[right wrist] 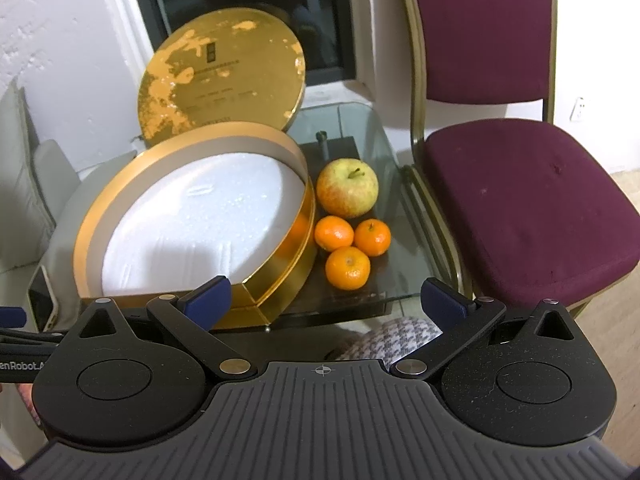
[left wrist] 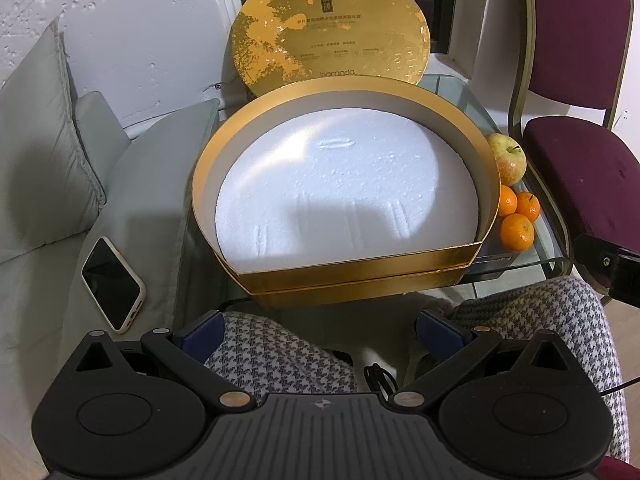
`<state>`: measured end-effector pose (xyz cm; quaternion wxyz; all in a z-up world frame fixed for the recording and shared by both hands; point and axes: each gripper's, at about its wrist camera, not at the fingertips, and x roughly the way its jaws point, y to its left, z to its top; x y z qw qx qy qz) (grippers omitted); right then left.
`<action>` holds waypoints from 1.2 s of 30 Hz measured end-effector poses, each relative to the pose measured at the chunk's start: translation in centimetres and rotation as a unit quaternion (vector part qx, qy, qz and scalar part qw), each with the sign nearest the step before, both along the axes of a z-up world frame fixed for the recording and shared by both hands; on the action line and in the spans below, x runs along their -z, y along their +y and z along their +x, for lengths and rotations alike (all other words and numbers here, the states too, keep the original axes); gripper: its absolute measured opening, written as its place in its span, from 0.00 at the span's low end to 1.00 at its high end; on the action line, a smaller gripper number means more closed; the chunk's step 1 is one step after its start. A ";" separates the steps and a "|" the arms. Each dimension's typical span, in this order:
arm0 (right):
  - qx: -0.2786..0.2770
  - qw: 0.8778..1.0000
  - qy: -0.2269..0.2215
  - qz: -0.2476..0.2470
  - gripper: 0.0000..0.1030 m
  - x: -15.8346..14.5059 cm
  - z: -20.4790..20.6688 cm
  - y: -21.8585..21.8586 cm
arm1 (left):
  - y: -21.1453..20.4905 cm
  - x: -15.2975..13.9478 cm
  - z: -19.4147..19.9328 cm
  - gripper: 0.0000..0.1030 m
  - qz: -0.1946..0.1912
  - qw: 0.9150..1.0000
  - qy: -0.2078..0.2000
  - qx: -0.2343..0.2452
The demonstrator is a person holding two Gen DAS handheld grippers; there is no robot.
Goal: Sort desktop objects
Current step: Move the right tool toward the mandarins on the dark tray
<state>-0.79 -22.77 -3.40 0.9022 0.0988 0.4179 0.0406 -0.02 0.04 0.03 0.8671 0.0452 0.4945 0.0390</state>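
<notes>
A round gold box [left wrist: 360,280] [right wrist: 280,272] with a white foam floor stands open on a small glass table [right wrist: 400,272]. Its gold lid [left wrist: 330,24] [right wrist: 220,76] leans upright behind it. Right of the box lie a yellow-red apple [right wrist: 347,188] [left wrist: 507,157] and three mandarins [right wrist: 347,267] [left wrist: 517,231], close together. My left gripper [left wrist: 320,330] is open and empty, held short of the box's near wall. My right gripper [right wrist: 334,298] is open and empty too, just in front of the nearest mandarin, its left finger over the box's corner.
A maroon chair [right wrist: 520,208] [left wrist: 580,168] stands right of the table. A phone [left wrist: 113,283] lies on grey cushions [left wrist: 48,152] to the left. The person's houndstooth-clad legs [left wrist: 280,360] [right wrist: 400,340] are below the grippers. White wall and dark window behind.
</notes>
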 end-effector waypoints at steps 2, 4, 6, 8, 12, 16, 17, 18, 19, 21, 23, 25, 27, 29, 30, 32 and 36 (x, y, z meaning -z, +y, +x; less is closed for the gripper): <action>0.000 1.000 0.000 0.001 1.00 0.1 0.0 0.0 | 0.1 -0.1 0.0 0.99 0.000 1.000 -0.001 0.000; 0.000 1.000 0.001 0.001 1.00 0.1 0.0 0.0 | 0.2 -0.1 -0.1 0.99 0.000 1.000 -0.001 -0.001; 0.000 1.000 0.001 0.001 1.00 0.2 -0.1 0.0 | 0.2 -0.2 -0.1 0.99 0.000 1.000 -0.002 -0.001; 0.000 1.000 0.002 0.002 1.00 0.2 -0.1 0.0 | 0.3 -0.3 -0.1 0.99 0.000 1.000 -0.003 -0.001; 0.000 1.000 0.003 0.002 1.00 0.3 -0.1 0.0 | 0.3 -0.4 -0.2 0.99 0.000 1.000 -0.004 -0.002; 0.001 1.000 0.003 0.004 1.00 0.4 -0.2 -0.1 | 0.2 -0.3 -0.1 0.99 0.003 1.000 -0.003 -0.002; 0.001 1.000 0.003 0.005 1.00 0.4 -0.2 -0.1 | 0.1 -0.3 -0.1 0.99 0.005 1.000 -0.005 -0.002; 0.001 1.000 0.004 0.005 1.00 0.5 -0.2 -0.1 | 0.1 -0.2 -0.1 0.99 0.005 1.000 -0.005 -0.002; 0.002 1.000 0.004 0.005 1.00 0.5 -0.2 -0.1 | 0.1 -0.2 -0.1 0.99 0.008 1.000 -0.005 -0.002; 0.003 1.000 0.005 0.006 1.00 0.6 -0.3 -0.1 | 0.1 -0.1 -0.2 0.99 0.013 1.000 -0.012 -0.001; 0.004 1.000 0.005 0.007 1.00 0.6 -0.3 -0.2 | 0.0 -0.1 -0.3 0.99 0.025 0.999 -0.023 -0.001; 0.006 1.000 0.006 0.007 1.00 0.7 -0.2 -0.3 | -0.1 -0.1 -0.3 0.99 0.040 0.999 -0.031 0.001; 0.009 1.000 0.007 0.008 1.00 0.9 -0.2 -0.4 | -0.2 -0.1 -0.3 0.99 0.041 0.999 -0.030 0.003; 0.012 1.000 0.008 0.009 1.00 1.1 -0.1 -0.6 | -0.3 -0.1 -0.3 0.99 0.040 0.999 -0.029 0.006; 0.013 1.000 0.009 0.010 1.00 1.2 -0.1 -0.7 | -0.3 -0.1 -0.3 0.99 0.041 0.999 -0.029 0.007; 0.016 1.000 0.011 0.011 1.00 1.4 0.0 -0.8 | -0.4 -0.2 -0.3 0.99 0.035 0.999 -0.026 0.009; 0.020 1.000 0.013 0.016 1.00 1.9 0.1 -1.2 | -0.7 0.0 -0.1 0.99 0.040 0.999 -0.009 0.012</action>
